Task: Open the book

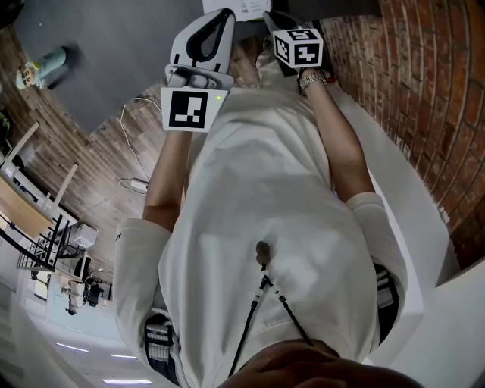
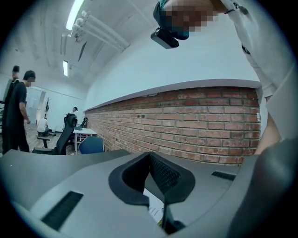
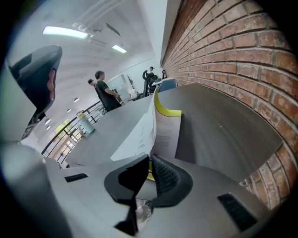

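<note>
The book [image 3: 160, 135] lies on the grey table [image 3: 223, 125] beside the brick wall, with a yellow cover edge [image 3: 166, 110] at its far end. One white printed page [image 3: 139, 135] stands up from it. My right gripper [image 3: 150, 159] is shut on the near edge of that page. My left gripper [image 2: 150, 154] points nearly level at the brick wall with its tips together, and a bit of white printed paper [image 2: 153, 207] shows below them. I cannot tell whether it touches that paper. In the head view both grippers [image 1: 220, 19] sit at the top by the book's white paper [image 1: 246, 6].
A brick wall [image 3: 223, 42] runs along the table's right side. A teal bottle [image 3: 86, 123] stands far off on the left of the table. People [image 3: 104, 90] stand in the background, and there are office chairs [image 2: 91, 144]. My own torso fills the head view.
</note>
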Available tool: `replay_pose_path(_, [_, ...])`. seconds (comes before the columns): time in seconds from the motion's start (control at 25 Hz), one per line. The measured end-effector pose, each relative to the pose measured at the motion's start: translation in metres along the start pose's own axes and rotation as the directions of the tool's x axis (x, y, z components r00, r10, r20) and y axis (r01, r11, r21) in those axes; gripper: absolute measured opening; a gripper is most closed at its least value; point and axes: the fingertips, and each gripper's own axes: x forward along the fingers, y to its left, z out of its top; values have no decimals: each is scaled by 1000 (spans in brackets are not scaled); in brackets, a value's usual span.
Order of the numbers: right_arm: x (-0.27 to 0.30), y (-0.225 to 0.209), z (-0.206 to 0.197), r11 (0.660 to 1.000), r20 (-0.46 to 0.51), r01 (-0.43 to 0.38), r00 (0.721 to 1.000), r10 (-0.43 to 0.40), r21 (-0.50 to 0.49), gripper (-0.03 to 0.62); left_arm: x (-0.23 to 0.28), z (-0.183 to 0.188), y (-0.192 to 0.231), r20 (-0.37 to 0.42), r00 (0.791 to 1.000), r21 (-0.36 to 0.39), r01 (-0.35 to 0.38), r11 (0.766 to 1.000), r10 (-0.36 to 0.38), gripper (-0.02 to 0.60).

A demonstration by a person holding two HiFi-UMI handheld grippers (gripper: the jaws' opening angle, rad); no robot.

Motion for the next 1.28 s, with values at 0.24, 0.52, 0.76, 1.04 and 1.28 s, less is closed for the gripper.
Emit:
replay_pose_path(0.24, [-12,-25,-2,999,8,22,1000,-23,45,49,13,-1,-16,2,1000,0,17,1000,-17,23])
replay_pose_path(0.52, [-24,-54,-4,996,15,52,998,-53,77,49,29,-3,-31,-2,999,-3,39,999,-39,23])
replay_pose_path(0.76, [-32,-72,-9,992,13,73,997,-75,107,49,40,-4,-41,3,998,0,55,998,-55,23])
replay_pose_path(1.04, [-40,-91,-13,983,14,96,995,-99,156,49,47,-6,-46,-10,998,-1,69,998,-69,23])
replay_pose_path(1.28, [-47,-106,-17,972,11,126,991,-131,197,49,52,-6,-49,-14,997,0,78,997,-78,23])
